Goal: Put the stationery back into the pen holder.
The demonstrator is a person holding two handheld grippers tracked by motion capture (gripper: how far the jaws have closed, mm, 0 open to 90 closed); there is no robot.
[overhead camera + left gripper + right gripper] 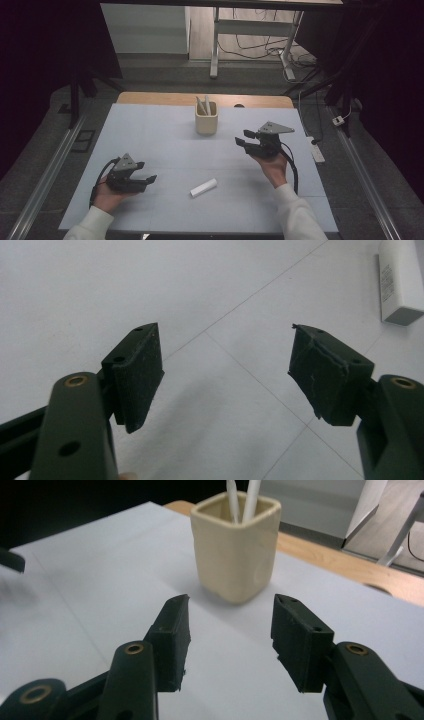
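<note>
A cream square cup (206,121) (235,547) stands at the back middle of the white mat, with two white sticks (203,105) (242,500) leaning in it. A white cylinder (203,187) (397,282) lies near the front middle. My left gripper (145,171) (227,372) rests low at the front left, open and empty, its jaws pointing toward the cylinder. My right gripper (243,138) (230,640) hovers right of the cup, open with nothing between its jaws, which point toward the cup.
The white mat (150,140) covers a wooden table (150,97) whose far edge shows behind the cup. A desk frame (250,45) and cables lie on the floor beyond. A power strip (316,150) sits off the right edge.
</note>
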